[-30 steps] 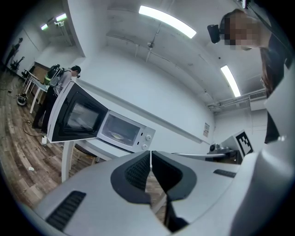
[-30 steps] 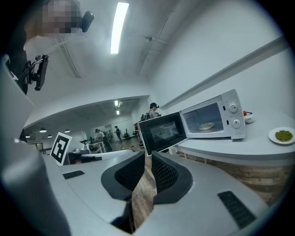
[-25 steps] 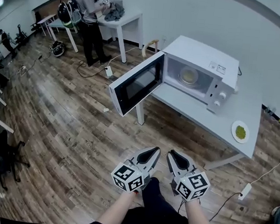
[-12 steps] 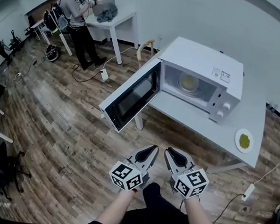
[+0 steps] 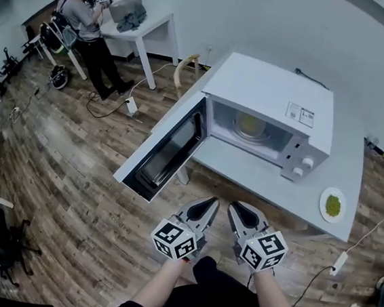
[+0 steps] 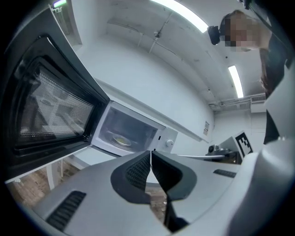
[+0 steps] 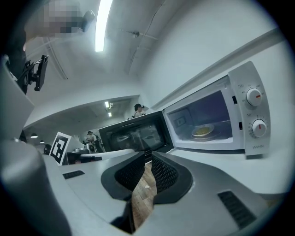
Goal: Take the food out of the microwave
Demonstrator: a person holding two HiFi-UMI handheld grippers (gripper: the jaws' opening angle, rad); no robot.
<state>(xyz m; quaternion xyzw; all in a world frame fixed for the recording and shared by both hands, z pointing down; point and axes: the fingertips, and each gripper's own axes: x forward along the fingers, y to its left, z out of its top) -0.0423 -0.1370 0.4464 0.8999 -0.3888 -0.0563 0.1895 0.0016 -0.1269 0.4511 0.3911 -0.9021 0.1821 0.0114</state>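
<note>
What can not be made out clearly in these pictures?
- Food on the plate inside the microwave: too small in every view to name.
- Green food on the small plate on the table: head view, too small.
- What the far person holds: head view, too small.
- Print beside the dials: right gripper view, blurred.

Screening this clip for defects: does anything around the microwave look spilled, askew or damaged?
Nothing stands out. The microwave stands upright on the table with its door open and a plate of food lying flat inside. A second plate with green food lies flat on the table to the right of it, with nothing spilled.
</note>
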